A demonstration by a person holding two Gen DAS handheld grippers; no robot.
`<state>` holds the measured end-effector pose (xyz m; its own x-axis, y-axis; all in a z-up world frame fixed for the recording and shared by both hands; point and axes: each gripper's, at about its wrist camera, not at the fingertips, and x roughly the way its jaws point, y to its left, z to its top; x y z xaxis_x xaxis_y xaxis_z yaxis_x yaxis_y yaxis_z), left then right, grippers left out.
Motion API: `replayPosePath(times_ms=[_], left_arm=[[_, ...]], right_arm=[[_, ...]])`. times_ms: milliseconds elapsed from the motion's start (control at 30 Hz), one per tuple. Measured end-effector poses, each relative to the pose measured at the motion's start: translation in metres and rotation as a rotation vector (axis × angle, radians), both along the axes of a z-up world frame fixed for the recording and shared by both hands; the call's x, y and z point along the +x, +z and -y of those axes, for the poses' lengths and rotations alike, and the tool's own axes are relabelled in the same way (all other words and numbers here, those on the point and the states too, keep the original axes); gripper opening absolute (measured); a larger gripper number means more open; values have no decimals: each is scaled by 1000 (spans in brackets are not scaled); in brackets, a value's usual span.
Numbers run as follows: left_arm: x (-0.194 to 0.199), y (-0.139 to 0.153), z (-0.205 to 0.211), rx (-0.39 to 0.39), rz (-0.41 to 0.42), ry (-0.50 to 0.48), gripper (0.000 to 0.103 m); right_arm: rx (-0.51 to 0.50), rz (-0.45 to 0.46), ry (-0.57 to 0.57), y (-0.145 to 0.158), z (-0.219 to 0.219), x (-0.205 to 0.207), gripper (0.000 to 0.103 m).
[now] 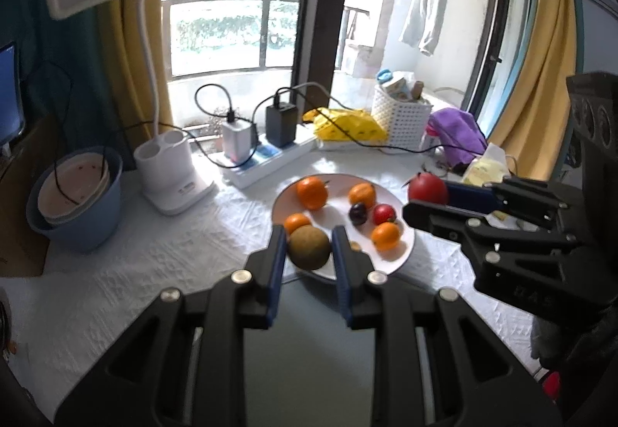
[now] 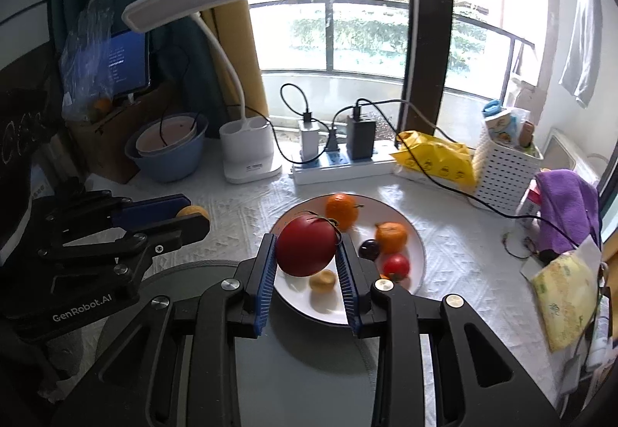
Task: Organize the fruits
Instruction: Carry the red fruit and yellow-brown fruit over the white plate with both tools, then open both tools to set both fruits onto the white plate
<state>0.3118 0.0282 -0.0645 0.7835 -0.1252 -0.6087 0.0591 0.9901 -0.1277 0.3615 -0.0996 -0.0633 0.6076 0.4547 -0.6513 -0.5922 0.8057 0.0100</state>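
Observation:
A white plate (image 1: 401, 253) holds several oranges (image 1: 312, 192), a dark plum (image 1: 358, 213) and a small red fruit (image 1: 384, 214). My left gripper (image 1: 309, 247) is shut on a brown round fruit (image 1: 309, 247) over the plate's near edge. My right gripper (image 2: 307, 251) is shut on a large red tomato (image 2: 306, 251) above the plate (image 2: 419, 253). It also shows in the left wrist view (image 1: 425, 195), to the right of the plate. The left gripper (image 2: 193, 216) shows in the right wrist view, left of the plate.
A grey round tray (image 2: 301, 369) lies just in front of the plate. At the back stand a blue bowl (image 1: 73, 218), a white lamp base (image 1: 170, 172), a power strip with chargers (image 1: 266, 156), a yellow bag (image 1: 347, 125), a white basket (image 1: 401, 118) and a purple cloth (image 1: 459, 133).

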Motion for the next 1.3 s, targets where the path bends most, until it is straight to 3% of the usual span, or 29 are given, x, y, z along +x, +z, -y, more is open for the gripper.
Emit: replayPosePath(times_ms=[400, 900, 1300], left_arm=[[38, -10, 31, 9, -36, -28, 25], [106, -60, 43, 5, -145, -44, 25], [126, -83, 42, 1, -190, -49, 25]], right_arm=[[14, -14, -23, -7, 32, 31, 33], [6, -124, -45, -60, 41, 98, 33], [-15, -168, -29, -87, 34, 104, 33]])
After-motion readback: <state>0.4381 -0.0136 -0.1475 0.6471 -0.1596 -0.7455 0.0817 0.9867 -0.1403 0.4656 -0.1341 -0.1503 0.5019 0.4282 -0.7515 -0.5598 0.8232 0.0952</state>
